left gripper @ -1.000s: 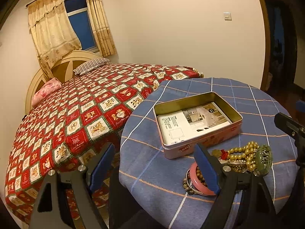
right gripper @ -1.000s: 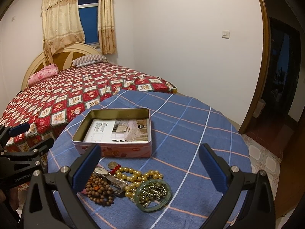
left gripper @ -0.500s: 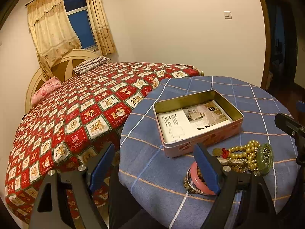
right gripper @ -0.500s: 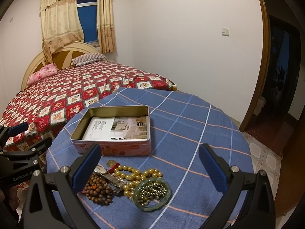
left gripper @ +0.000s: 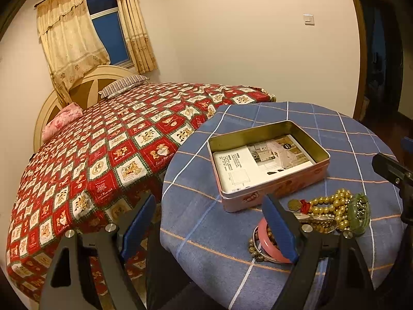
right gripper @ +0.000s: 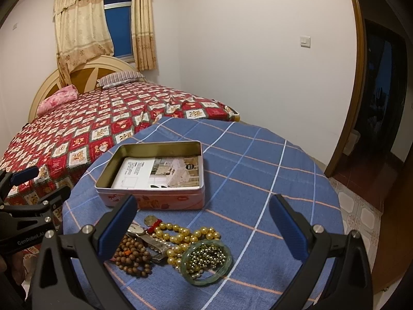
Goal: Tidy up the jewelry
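Note:
An open pink tin box (left gripper: 271,188) (right gripper: 155,199) with a printed leaflet (right gripper: 160,173) inside sits on the round table. In front of it lies a jewelry pile: gold pearl necklace (right gripper: 185,235) (left gripper: 333,204), green jade bangle (right gripper: 206,261) (left gripper: 360,214), brown wooden bead bracelet (right gripper: 134,258), a watch (right gripper: 144,235), and a pink bangle (left gripper: 268,245). My left gripper (left gripper: 209,227) is open and empty at the table's left edge. My right gripper (right gripper: 204,227) is open and empty above the pile.
The table has a blue checked cloth (right gripper: 258,180). A bed with a red patterned quilt (left gripper: 90,155) stands just left of the table. A dark doorway (right gripper: 382,103) is at the right. The left gripper's body (right gripper: 25,214) shows at the left of the right wrist view.
Both views have shifted slightly; the tin and jewelry sit a little lower and nearer in the frames. Both grippers stay open and nothing was picked up.

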`<state>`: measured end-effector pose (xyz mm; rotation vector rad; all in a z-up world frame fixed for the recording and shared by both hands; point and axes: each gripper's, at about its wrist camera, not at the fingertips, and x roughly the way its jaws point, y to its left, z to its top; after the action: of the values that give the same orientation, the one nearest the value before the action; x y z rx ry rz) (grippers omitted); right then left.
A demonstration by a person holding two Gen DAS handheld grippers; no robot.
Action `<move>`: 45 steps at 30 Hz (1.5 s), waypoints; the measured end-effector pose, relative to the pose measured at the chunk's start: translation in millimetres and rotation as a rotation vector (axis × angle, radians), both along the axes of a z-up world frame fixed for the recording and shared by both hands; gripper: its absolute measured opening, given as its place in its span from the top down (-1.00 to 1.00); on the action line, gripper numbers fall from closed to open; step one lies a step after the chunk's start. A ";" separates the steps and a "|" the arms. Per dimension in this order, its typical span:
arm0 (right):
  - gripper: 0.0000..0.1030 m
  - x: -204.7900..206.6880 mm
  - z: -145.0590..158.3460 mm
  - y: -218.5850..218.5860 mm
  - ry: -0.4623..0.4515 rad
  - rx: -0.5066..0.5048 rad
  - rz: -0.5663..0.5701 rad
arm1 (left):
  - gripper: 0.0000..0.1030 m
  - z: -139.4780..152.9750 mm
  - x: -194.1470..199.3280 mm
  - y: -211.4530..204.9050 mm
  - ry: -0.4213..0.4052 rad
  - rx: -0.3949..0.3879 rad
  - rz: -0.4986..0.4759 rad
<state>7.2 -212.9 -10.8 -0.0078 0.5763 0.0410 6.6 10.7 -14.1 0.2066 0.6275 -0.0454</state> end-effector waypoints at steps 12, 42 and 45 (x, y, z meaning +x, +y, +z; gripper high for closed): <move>-1.00 -0.8 -5.3 -1.6 0.006 -0.002 -0.002 | -0.64 -1.3 0.8 -4.3 0.010 0.007 -0.004; -0.96 11.2 -57.7 -33.4 0.126 0.003 -0.043 | 0.28 -72.5 20.7 -39.9 0.202 -0.022 -0.158; -0.96 11.7 -58.4 -32.5 0.126 0.000 -0.040 | 0.53 -75.7 22.9 -43.9 0.210 -0.032 -0.185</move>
<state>18.9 -245.4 -69.2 0.0066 0.7025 0.0024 29.5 -33.2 -89.8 0.2302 0.8148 -0.2577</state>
